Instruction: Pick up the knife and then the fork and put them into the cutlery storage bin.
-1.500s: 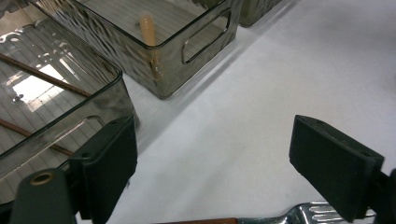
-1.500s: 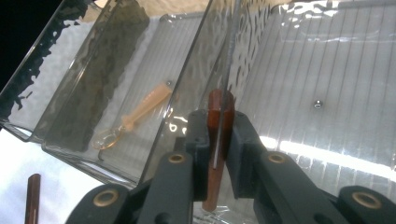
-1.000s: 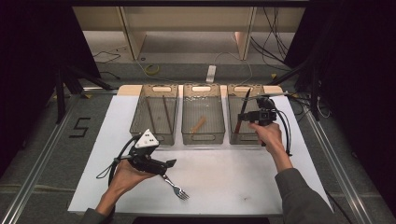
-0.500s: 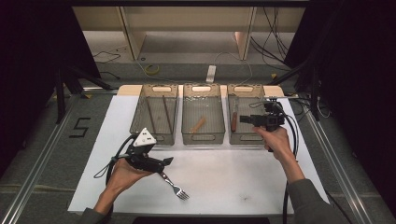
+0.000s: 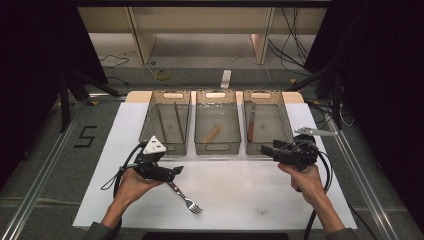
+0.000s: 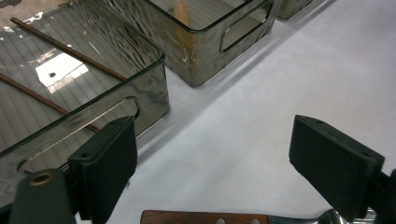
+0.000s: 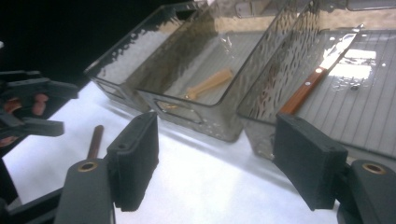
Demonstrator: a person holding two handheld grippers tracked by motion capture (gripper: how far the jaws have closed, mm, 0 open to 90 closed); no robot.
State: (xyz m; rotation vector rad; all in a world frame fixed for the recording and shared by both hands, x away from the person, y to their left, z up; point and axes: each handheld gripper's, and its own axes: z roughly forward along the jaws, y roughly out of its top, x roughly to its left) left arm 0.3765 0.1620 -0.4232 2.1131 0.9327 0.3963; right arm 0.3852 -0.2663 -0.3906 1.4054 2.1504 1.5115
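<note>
Fork pickup is the step: the left tool point(image 5: 175, 171), jaws apart, hovers over the wooden-handled metal fork point(image 5: 184, 196) on the white worktop point(image 5: 250, 195). It should lower squarely astride the handle before closing. The right tool point(image 5: 266, 149), whose jaws have just been opening, is empty.

Each hand-held gripper point(image 5: 175, 171) is showing black blocky jaws and a trailing black cable; the left one is wearing a grey three-cornered plate; dark sleeves are covering both forearms.

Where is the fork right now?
In the high view the fork lies on the white mat, near the front left, its wooden handle by the left gripper.
</note>
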